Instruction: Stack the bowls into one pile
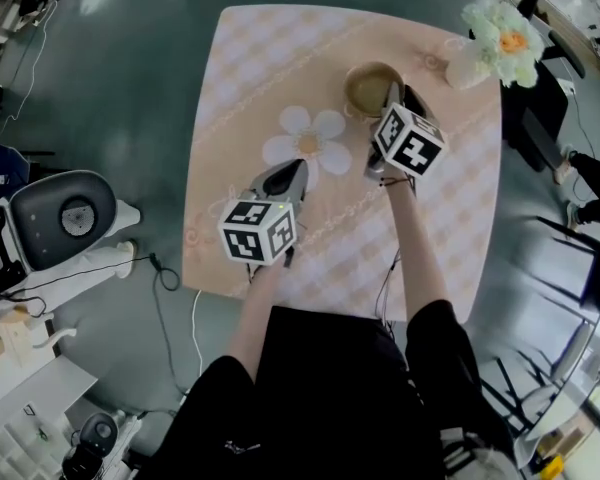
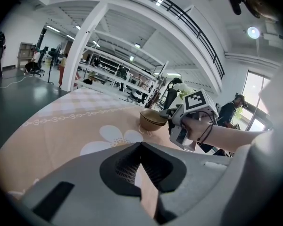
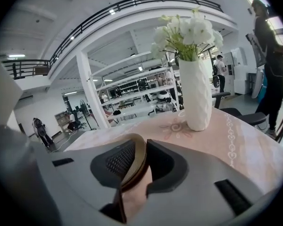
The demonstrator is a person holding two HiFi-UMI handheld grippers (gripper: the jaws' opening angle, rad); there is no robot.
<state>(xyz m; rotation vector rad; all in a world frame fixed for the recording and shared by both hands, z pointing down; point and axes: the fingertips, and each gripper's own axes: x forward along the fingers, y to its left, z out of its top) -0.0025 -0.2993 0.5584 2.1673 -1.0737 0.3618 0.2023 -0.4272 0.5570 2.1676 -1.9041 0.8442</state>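
Two grippers work over the table (image 1: 242, 98); only the head view shows both, w/ left gripper (image 1: 296, 166) well short of the bowl (image 1: 368, 88), which sits at the far side near the vase (image 1: 472, 66), and right gripper (image 1: 397, 96) at its right rim. Right gripper view alone shows that rim between jaws slightly apart, lying on one pad, not pinched. Left gripper view shows its own jaws closed tip to tip, empty, w/ bowl side-on ahead. Bowl upright, mouth up; round, no long axis.
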